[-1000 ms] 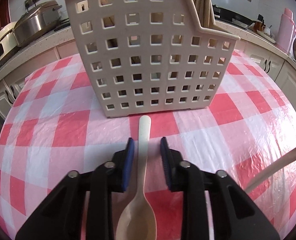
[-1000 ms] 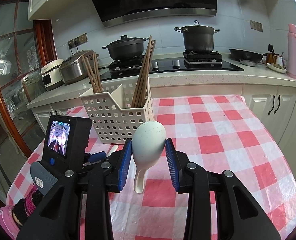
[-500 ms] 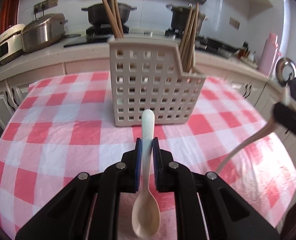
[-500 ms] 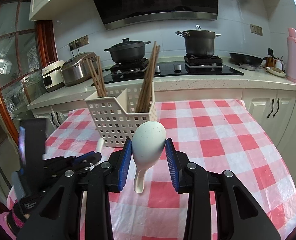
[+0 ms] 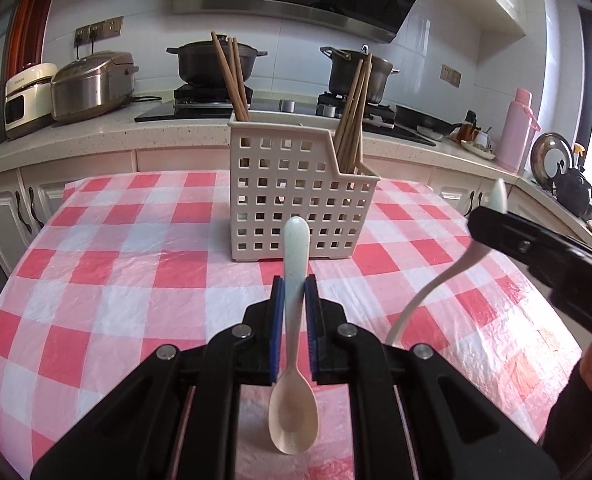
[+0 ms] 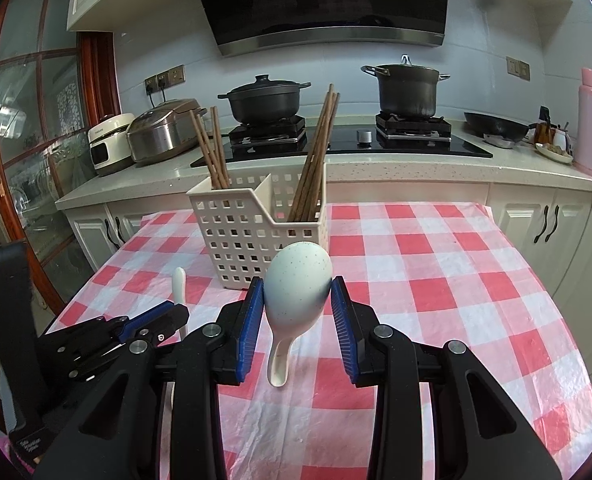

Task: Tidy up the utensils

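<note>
My left gripper [image 5: 294, 286] is shut on the handle of a cream spoon [image 5: 294, 308], held above the checked tablecloth with its bowl toward the camera. My right gripper [image 6: 298, 292] is shut on the speckled bowl of a pale ladle spoon [image 6: 297, 284], handle hanging down. A white perforated utensil basket [image 5: 292, 200] stands on the table ahead of both grippers, with brown chopsticks [image 5: 351, 112] in two compartments. The basket also shows in the right wrist view [image 6: 256, 228]. The left gripper [image 6: 152, 320] appears at lower left there.
The table with a red and white checked cloth [image 6: 435, 260] stands in front of a kitchen counter [image 6: 415, 164] with a stove, two dark pots, a rice cooker [image 5: 92, 84] and a pink flask [image 6: 589, 120]. Cabinets run below the counter.
My left gripper shut on the cream spoon and lifted it off the table, backing away from the basket. My right gripper held its ladle spoon almost still.
</note>
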`<act>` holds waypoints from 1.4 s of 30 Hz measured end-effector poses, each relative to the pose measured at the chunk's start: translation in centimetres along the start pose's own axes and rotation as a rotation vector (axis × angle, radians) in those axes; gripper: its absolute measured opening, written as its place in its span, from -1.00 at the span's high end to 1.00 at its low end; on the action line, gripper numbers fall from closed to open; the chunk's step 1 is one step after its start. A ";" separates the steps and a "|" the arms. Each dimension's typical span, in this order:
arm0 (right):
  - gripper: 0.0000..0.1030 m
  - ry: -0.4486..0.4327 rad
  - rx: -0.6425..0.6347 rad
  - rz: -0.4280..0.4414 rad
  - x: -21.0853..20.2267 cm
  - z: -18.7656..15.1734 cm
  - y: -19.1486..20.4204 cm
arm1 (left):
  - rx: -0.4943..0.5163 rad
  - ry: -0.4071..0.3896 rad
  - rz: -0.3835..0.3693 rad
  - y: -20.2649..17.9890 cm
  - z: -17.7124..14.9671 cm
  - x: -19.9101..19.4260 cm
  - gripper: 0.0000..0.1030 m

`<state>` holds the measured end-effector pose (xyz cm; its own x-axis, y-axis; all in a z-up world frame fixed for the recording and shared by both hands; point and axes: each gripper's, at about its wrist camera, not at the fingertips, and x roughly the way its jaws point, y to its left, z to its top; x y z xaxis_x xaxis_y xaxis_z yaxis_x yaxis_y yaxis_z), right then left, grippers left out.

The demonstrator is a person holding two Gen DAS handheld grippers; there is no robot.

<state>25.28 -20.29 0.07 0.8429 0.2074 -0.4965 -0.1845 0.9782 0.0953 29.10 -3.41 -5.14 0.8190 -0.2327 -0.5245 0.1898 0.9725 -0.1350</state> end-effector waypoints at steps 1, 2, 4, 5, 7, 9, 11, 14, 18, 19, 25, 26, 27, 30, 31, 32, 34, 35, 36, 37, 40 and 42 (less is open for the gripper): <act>0.35 0.002 -0.002 0.001 0.1 0.0 0.1 | -0.002 -0.006 -0.001 0.1 0.0 -0.3 0.80; 0.35 0.004 -0.004 0.004 0.2 0.0 0.3 | -0.001 -0.011 -0.002 0.1 0.1 -0.6 0.80; 0.35 0.006 -0.007 0.005 0.4 0.1 0.4 | -0.002 -0.024 -0.003 0.2 0.3 -1.1 0.81; 0.35 0.005 -0.008 0.005 0.5 0.2 0.5 | -0.003 -0.030 -0.003 0.2 0.6 -1.2 0.99; 0.35 -0.002 -0.006 0.008 0.7 0.6 0.5 | -0.001 -0.049 0.000 0.3 1.2 -1.7 1.00; 0.35 -0.006 -0.007 0.009 0.9 1.0 0.6 | 0.007 -0.054 -0.001 0.4 1.8 -1.7 1.00; 0.35 -0.008 -0.008 0.007 1.1 1.2 0.6 | 0.008 -0.057 0.005 0.5 2.1 -1.4 1.00; 0.35 0.001 -0.002 0.004 1.4 1.0 0.3 | 0.009 0.003 -0.004 0.8 1.9 0.0 1.00; 0.35 0.017 0.009 0.003 1.7 0.6 -0.2 | -0.038 0.118 -0.014 1.9 1.3 2.8 0.43; 0.35 0.019 0.013 0.005 1.9 0.5 -0.3 | -0.037 0.125 -0.005 2.0 1.3 3.2 0.39; 0.35 0.021 0.025 0.012 2.3 0.5 -1.0 | -0.016 0.203 0.035 2.4 1.3 6.9 0.38; 0.35 0.020 0.029 0.013 2.3 0.5 -1.1 | -0.014 0.213 0.046 2.5 1.2 7.6 0.38; 0.35 0.020 0.033 0.016 2.4 0.5 -1.3 | -0.012 0.222 0.058 2.5 1.2 8.1 0.38; 0.35 0.022 0.038 0.016 2.6 0.4 -1.7 | -0.003 0.268 0.083 2.6 0.7 9.9 0.38; 0.35 0.023 0.041 0.016 2.6 0.4 -1.8 | 0.001 0.286 0.092 2.6 0.5 10.5 0.38; 0.35 0.025 0.047 0.017 2.7 0.4 -2.0 | 0.005 0.297 0.102 2.5 0.4 10.9 0.38; 0.35 0.027 0.053 0.018 2.9 0.3 -2.3 | 0.012 0.309 0.110 2.5 0.2 11.4 0.38; 0.35 0.027 0.057 0.018 2.9 0.3 -2.5 | 0.020 0.312 0.116 2.4 0.3 11.6 0.40; 0.35 0.026 0.060 0.019 2.9 0.3 -2.6 | 0.028 0.314 0.122 2.3 0.3 11.7 0.52; 0.35 0.025 0.062 0.019 2.8 0.3 -2.7 | 0.042 0.314 0.133 2.3 0.3 11.8 0.66; 0.35 0.019 0.066 0.016 2.6 0.3 -2.8 | 0.044 0.312 0.123 2.5 0.3 11.8 0.81; 0.35 0.018 0.067 0.015 2.4 0.3 -2.8 | 0.029 0.289 0.114 2.7 0.3 11.2 0.81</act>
<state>27.99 -22.48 -1.18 0.8311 0.2228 -0.5096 -0.1624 0.9736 0.1606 38.92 -3.35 -11.11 0.6490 -0.1115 -0.7526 0.1246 0.9914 -0.0394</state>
